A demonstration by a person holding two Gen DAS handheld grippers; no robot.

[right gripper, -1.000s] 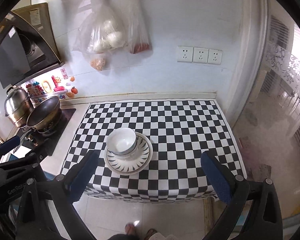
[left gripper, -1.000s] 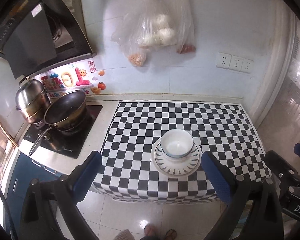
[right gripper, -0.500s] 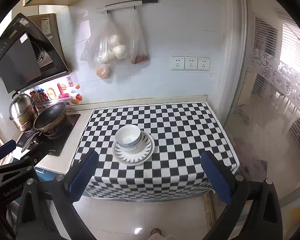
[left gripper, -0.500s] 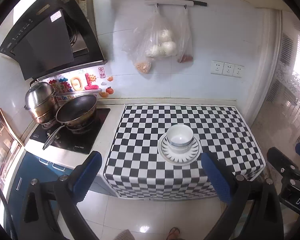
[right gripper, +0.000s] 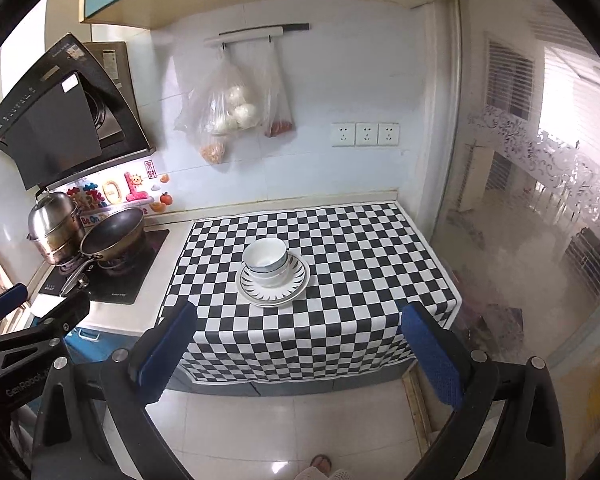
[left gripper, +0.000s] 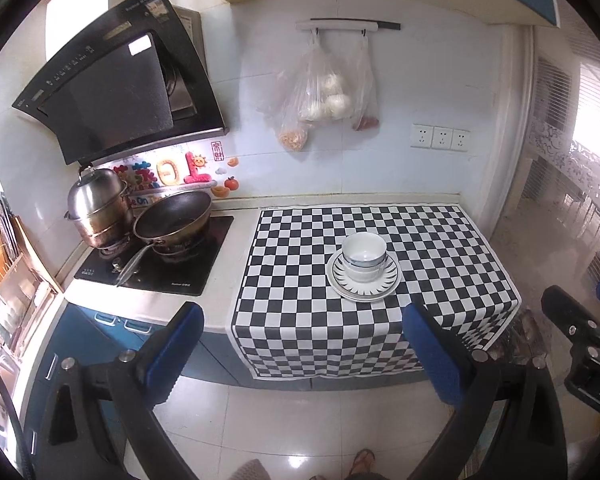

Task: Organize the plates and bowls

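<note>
White bowls [left gripper: 364, 260] [right gripper: 266, 261] are nested in a stack on white plates with a dark ray pattern [left gripper: 386, 286] [right gripper: 292, 290], on the black-and-white checkered cloth. My left gripper [left gripper: 300, 330] is open and empty, well back from the counter over the floor. My right gripper [right gripper: 298, 330] is likewise open, empty and far back from the stack. Each gripper shows at the edge of the other's view.
The checkered cloth [left gripper: 440, 240] hangs over the counter's front edge. Left of it a hob carries a frying pan [left gripper: 172, 220] and a steel pot [left gripper: 98, 204] under a black hood. Plastic bags [left gripper: 320, 96] hang on the wall. A glass door [right gripper: 540, 200] stands at the right.
Both grippers have drawn back and up from the counter, so the stack looks smaller and more floor shows. The bowls and plates have not moved.
</note>
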